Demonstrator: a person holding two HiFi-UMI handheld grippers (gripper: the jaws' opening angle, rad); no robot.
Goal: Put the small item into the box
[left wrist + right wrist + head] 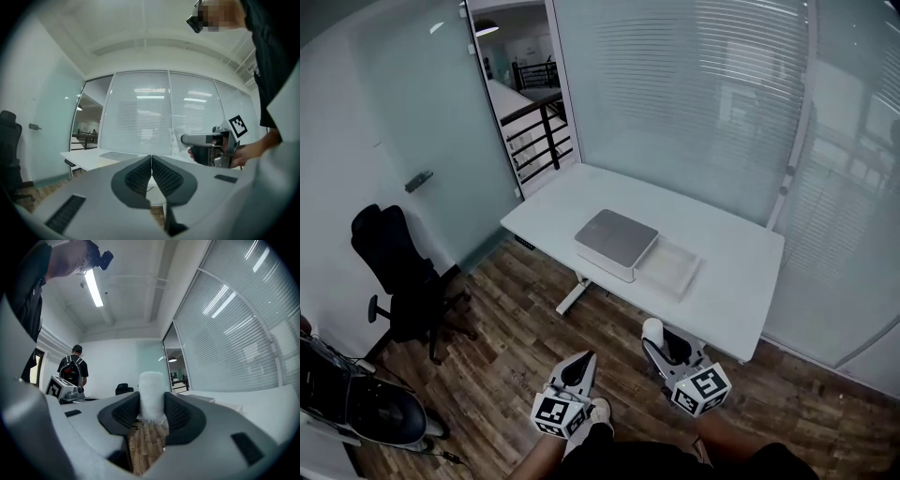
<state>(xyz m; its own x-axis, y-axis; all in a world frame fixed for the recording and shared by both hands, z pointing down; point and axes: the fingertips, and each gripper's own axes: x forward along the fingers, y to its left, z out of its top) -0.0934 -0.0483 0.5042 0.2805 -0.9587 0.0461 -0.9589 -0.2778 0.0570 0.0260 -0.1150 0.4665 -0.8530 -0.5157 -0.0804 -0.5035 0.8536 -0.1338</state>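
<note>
A person is standing on a wood floor (502, 323) in a glass-walled office, facing a white bench (741, 272) and holding a gripper in each hand, both pointing level toward it. The right gripper (659, 345) is clamping the small item (151, 394), a white, fuzzy-looking cylinder standing upright, with the ribbed fingers (179, 414) pressing on its two sides and its top rising above them. The item is being held over the floor on the person's side of the bench, well apart from the box (616, 242). That flat, grey-topped box is sitting near the front edge of the bench with a shallow white tray (670, 269) lying just beside it on its right; whether the two are touching cannot be told. The left gripper (583, 362) is carrying nothing, its fingers (138, 176) closed tip to tip. A black office chair (398, 272) is standing by the frosted glass wall at left, and in the right gripper view a second person wearing a backpack (71, 372) is standing in the background.
</note>
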